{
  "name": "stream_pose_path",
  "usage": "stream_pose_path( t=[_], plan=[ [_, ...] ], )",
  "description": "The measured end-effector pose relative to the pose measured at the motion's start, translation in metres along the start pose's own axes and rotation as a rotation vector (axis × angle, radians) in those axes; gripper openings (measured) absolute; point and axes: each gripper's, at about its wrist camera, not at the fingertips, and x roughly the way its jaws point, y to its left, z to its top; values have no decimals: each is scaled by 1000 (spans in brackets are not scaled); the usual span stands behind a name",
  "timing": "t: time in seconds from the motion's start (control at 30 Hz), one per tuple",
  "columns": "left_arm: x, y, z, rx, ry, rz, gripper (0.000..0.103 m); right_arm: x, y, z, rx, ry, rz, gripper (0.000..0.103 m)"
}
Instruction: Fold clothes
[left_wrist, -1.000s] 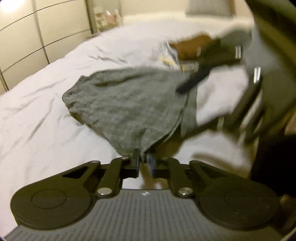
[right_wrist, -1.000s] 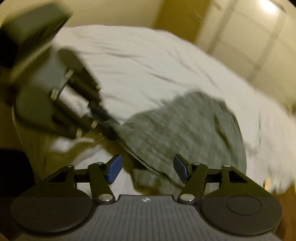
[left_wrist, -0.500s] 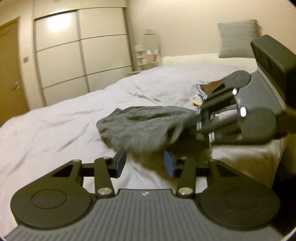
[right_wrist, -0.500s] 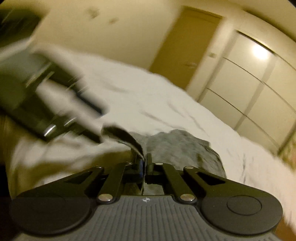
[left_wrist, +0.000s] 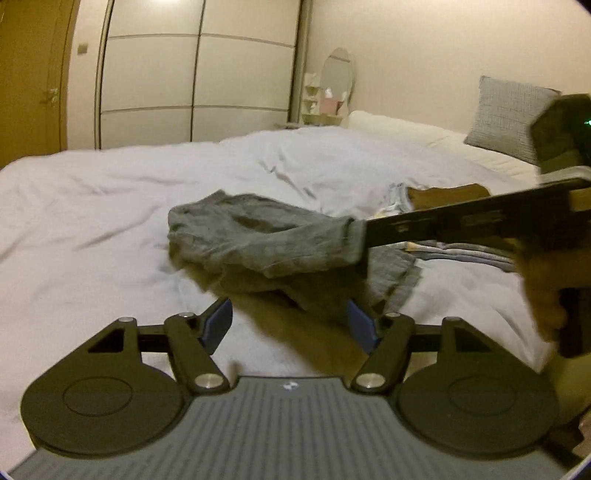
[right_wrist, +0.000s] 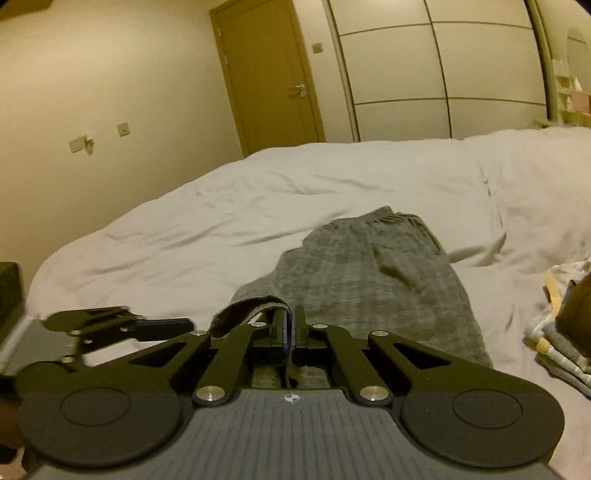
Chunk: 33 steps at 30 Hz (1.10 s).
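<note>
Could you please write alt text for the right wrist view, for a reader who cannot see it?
The right gripper is shut on the near edge of a grey garment lying on a white bed. A closed door and wardrobe stand behind.

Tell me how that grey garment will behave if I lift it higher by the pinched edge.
Probably floppy: the grey garment sags from the right gripper. Likely light, since one pinch raises its edge. The rest may drag across the bed.
</note>
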Motion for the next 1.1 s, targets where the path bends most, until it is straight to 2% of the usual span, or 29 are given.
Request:
stream_pose_path(
  t=[0.03,0.07,0.13,0.17,0.2,0.23,0.37,0.43,0.5,0.53,0.57,0.63,0.73,0.83,1.0,1.07,1.1],
  plan=[
    [3,3,2,-1,-2,5,48,1,1,1,-31,12,-5,8],
    [7,6,4,-1,-5,10,46,2,2,1,-65,23,-10,14],
    [8,14,9,-2,-18,2,43,1,11,-6,-159,44,-15,21],
    [6,17,12,5,-22,0,43,0,18,-12,-218,49,-22,34],
    [5,21,15,14,-24,-2,43,0,27,-16,-291,48,-37,52],
    [5,24,17,25,-24,-6,43,0,37,-21,-370,42,-52,56],
    [0,31,23,52,-34,-24,43,14,81,-41,-726,4,-96,57],
    [-3,33,25,72,-43,-27,43,24,95,-46,-844,-21,-122,54],
    [-7,36,24,77,-48,-20,43,31,98,-42,-874,-35,-139,32],
    [-9,37,24,79,-50,-16,44,33,98,-38,-863,-38,-138,23],
    [-10,39,23,82,-53,-12,46,32,92,-29,-792,-35,-120,0],
    [-13,43,18,38,-55,-24,59,28,75,-12,-631,-39,-91,0],
    [-11,50,7,-64,-44,-72,60,19,49,5,-431,-54,-61,0],
    [4,54,1,-186,-22,-150,60,9,32,15,-294,-58,-7,0],
    [36,61,0,-419,6,-296,57,4,14,22,-141,-60,53,0],
    [49,64,0,-512,17,-355,52,2,6,23,-79,-61,69,0],
    [53,64,1,-545,22,-377,41,2,2,24,-51,-63,74,0]
  ],
)
